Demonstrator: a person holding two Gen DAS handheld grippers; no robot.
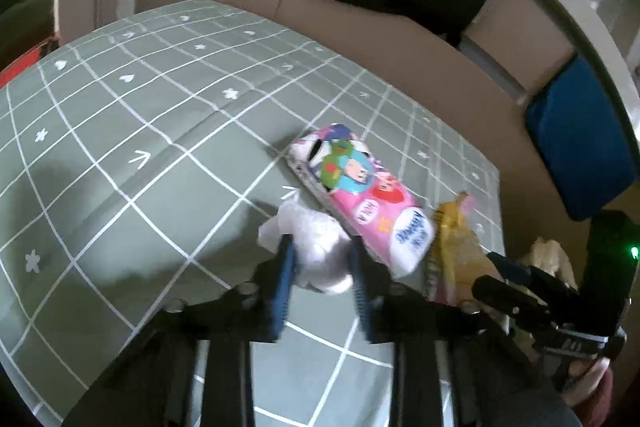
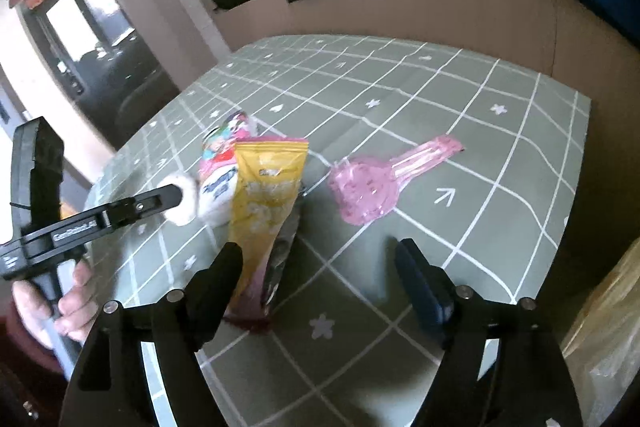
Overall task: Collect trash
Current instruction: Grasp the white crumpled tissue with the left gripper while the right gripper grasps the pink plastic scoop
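Two black fingers of the left gripper (image 1: pixel 322 259) sit close to the camera, and they pinch a crumpled white tissue (image 1: pixel 316 247) between them. From the right wrist view the same tissue (image 2: pixel 182 201) shows at the tip of that gripper, low over the cloth.

Biggest of all is the table, covered by a green cloth (image 1: pixel 140 131) with white squares, little stars, hearts and arrows. Brown cardboard boxes (image 1: pixel 360 39) stand behind it, and a blue thing (image 1: pixel 576 143) sits off to the side.

Next in size is a pink wipes pack (image 1: pixel 360 191) with cartoon pictures. It lies flat on the cloth, just behind the tissue and touching it.

Beside the pack is a yellow snack bag (image 2: pixel 266 203). It lies right next to the pink pack, and its near end reaches the right gripper's left finger.

Off to the right, apart from the other things, a pink plastic scoop (image 2: pixel 372 187) lies flat with its handle pointing away.

The right gripper (image 2: pixel 320 267) is spread wide. Nothing is between its fingers, and it hangs over the cloth by the yellow bag.

A hand (image 2: pixel 60 307) holds the left gripper's handle.
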